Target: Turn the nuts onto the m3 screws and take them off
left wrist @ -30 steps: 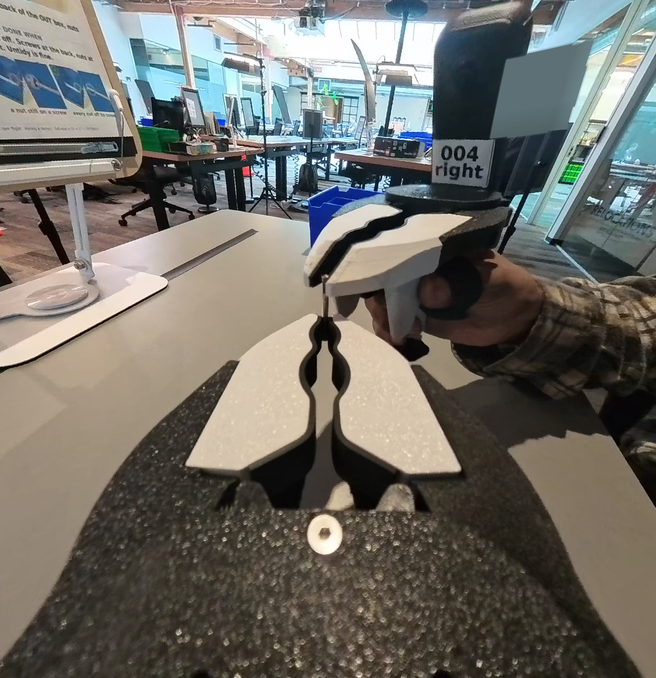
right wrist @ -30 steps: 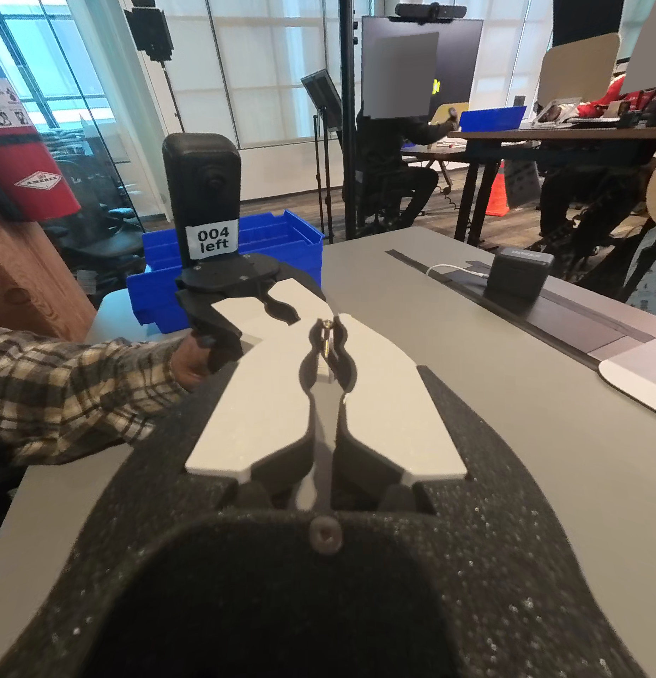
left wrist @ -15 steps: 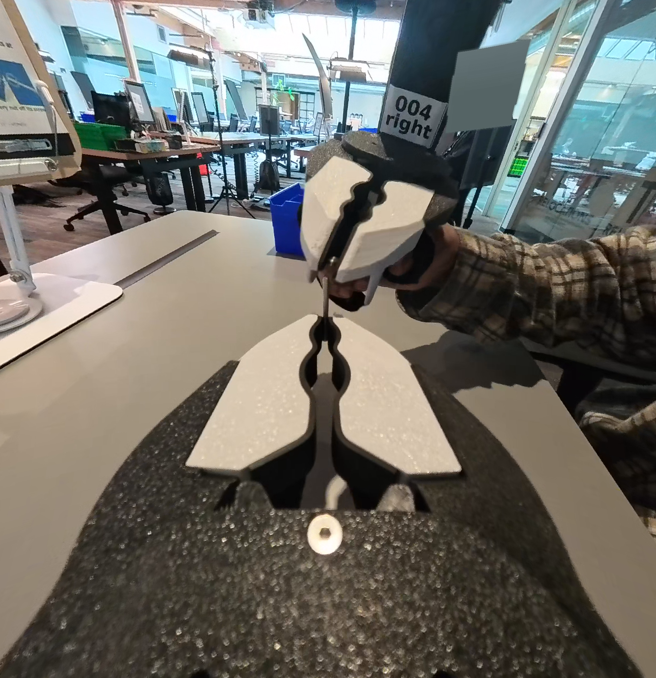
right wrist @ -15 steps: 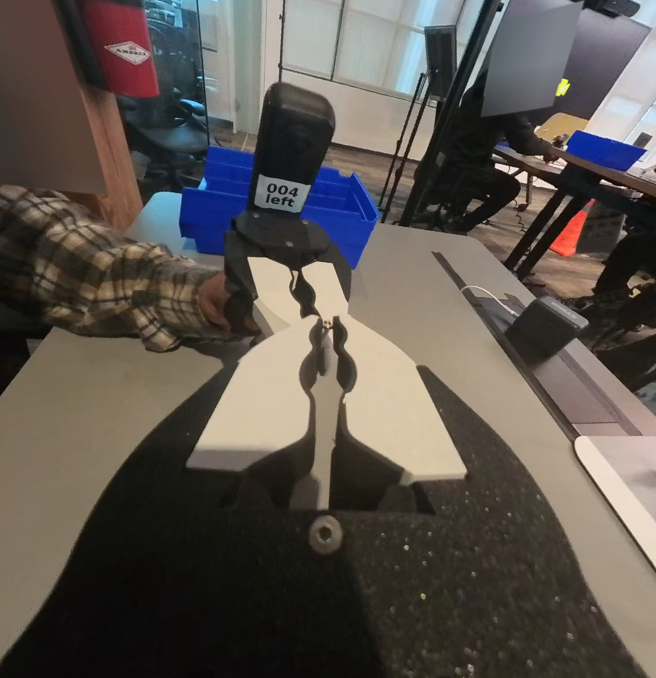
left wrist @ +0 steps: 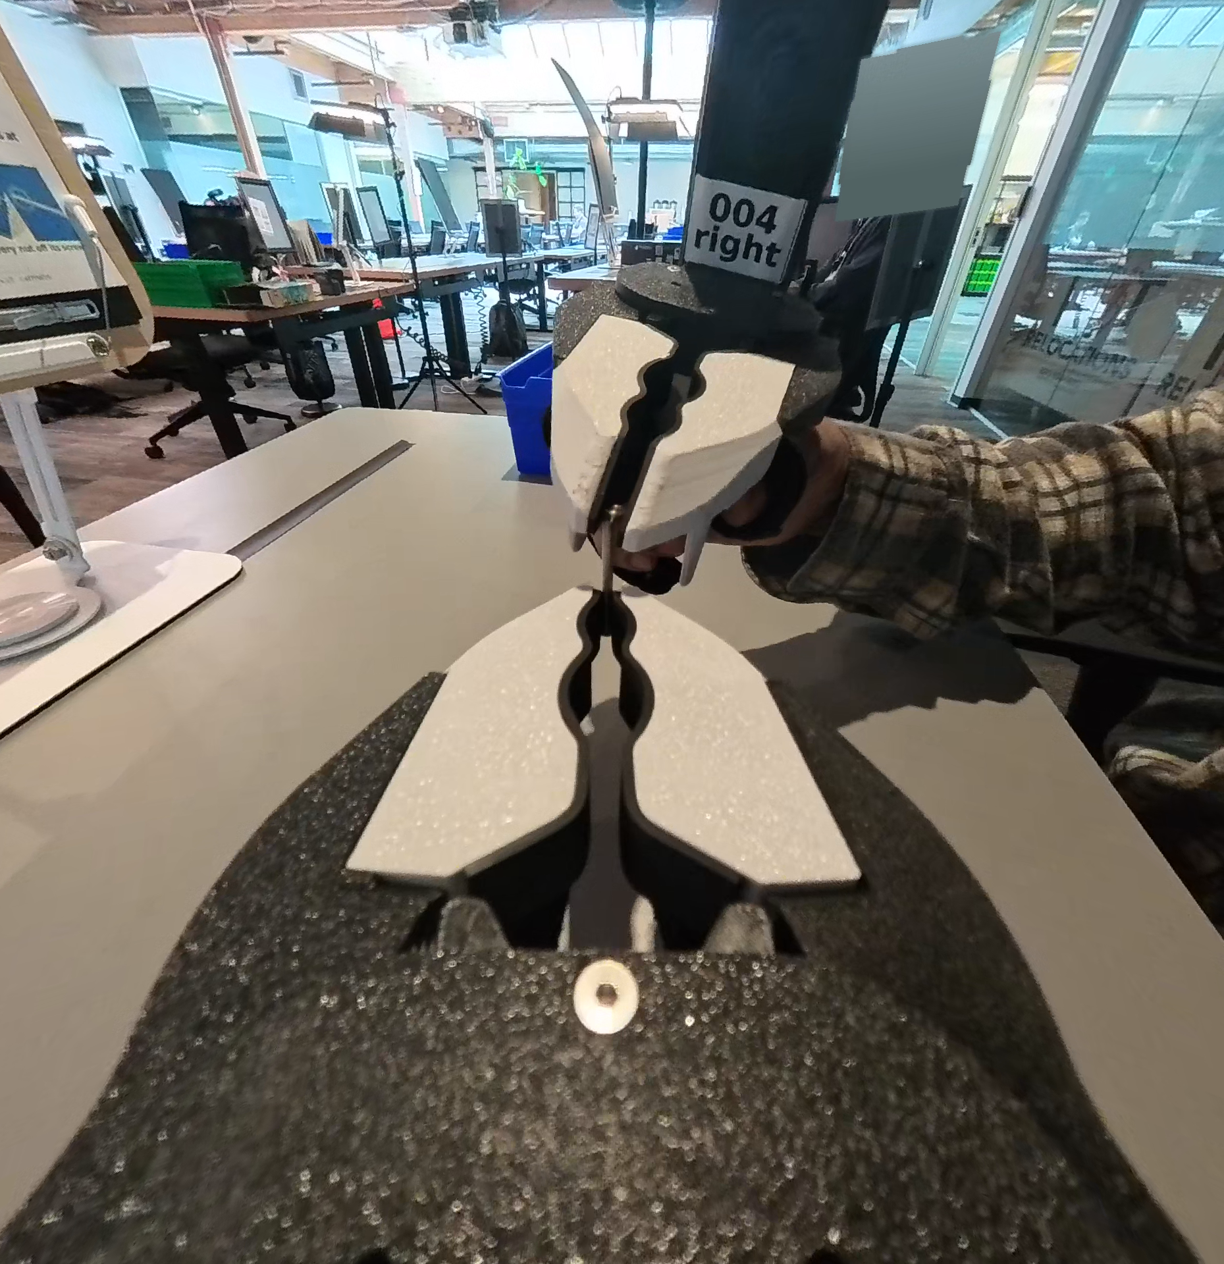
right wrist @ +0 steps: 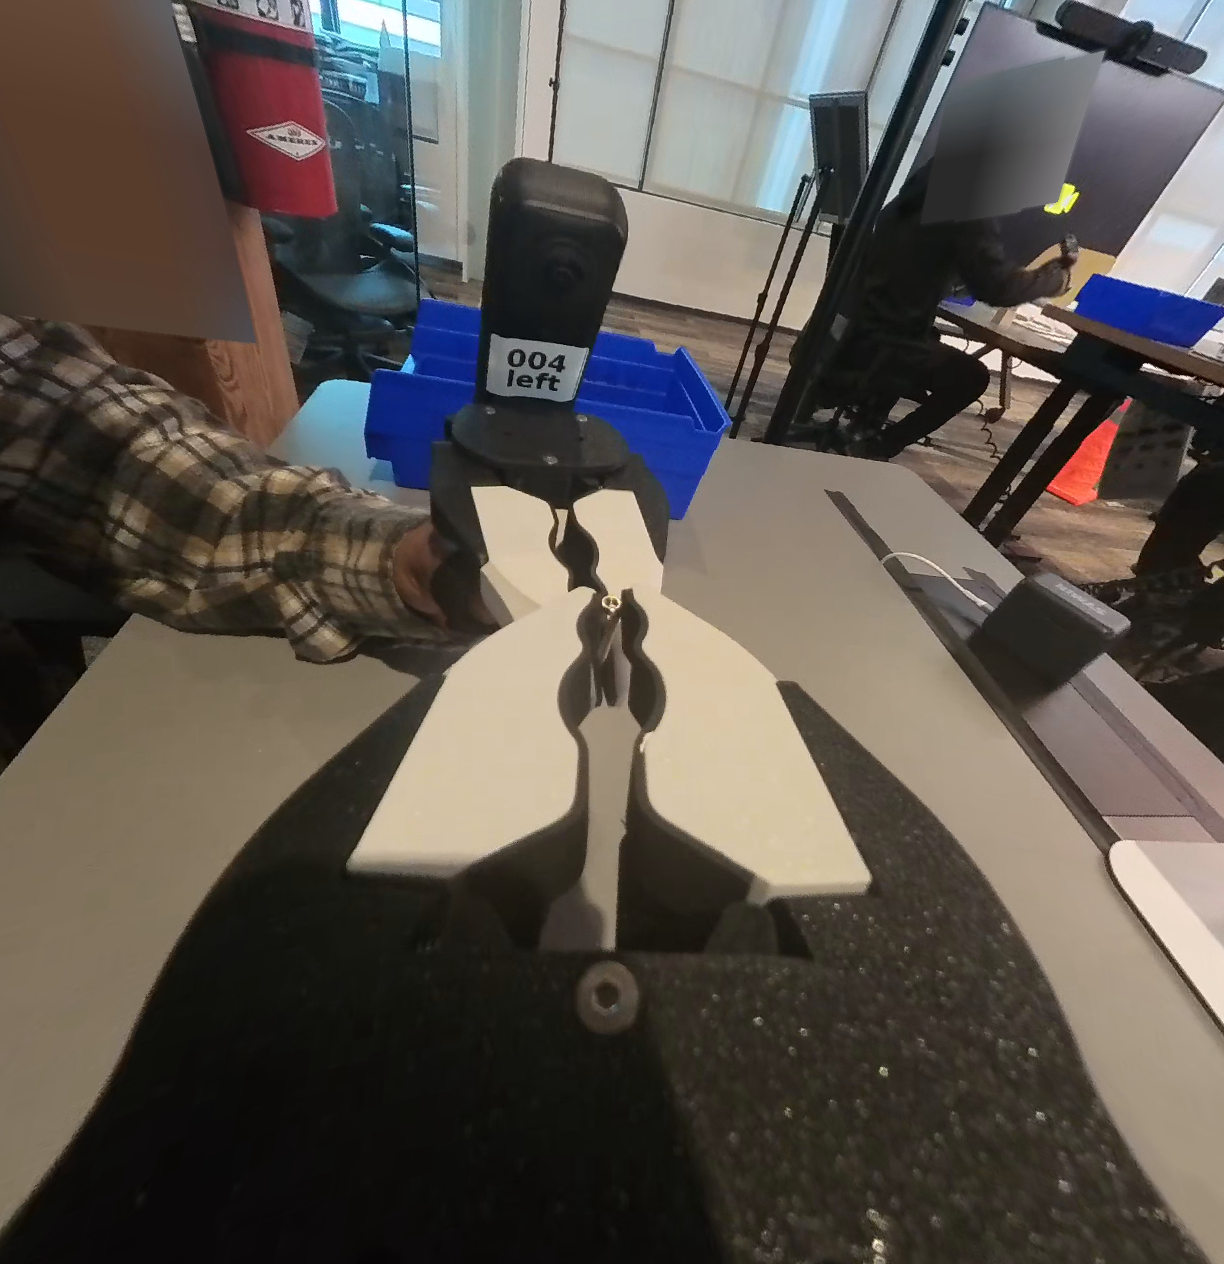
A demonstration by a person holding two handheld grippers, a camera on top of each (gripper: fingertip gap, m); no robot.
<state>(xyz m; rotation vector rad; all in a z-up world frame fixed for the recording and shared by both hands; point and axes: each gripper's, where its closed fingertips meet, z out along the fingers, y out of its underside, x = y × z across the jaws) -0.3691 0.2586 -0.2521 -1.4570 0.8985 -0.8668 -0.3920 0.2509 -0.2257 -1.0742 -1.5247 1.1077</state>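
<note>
In the left wrist view my left gripper [left wrist: 604,605] is shut on the lower end of a thin m3 screw [left wrist: 607,561], which stands upright above the grey table [left wrist: 321,650]. My right gripper [left wrist: 610,523] comes down from above and is shut on the nut [left wrist: 615,509] at the screw's top. In the right wrist view the shiny nut [right wrist: 609,603] sits between my right gripper's [right wrist: 610,605] tips. The dark screw shaft [right wrist: 605,656] shows in the gap below. The left gripper [right wrist: 581,581] lies just beyond, its tips partly hidden by my right fingers.
A blue bin [right wrist: 547,438] stands at the table's far edge; it also shows in the left wrist view [left wrist: 527,417]. A white stand base [left wrist: 82,602] holding a board is at the left. A dark box [right wrist: 1047,629] with a cable lies on the table's dark strip. People sit at desks behind. My two grippers' fingertips are within a few centimetres of each other.
My right gripper has swung round the screw's top, from lying sideways to pointing steeply down. Both grippers have stayed shut, and the left one holds the screw in place.
</note>
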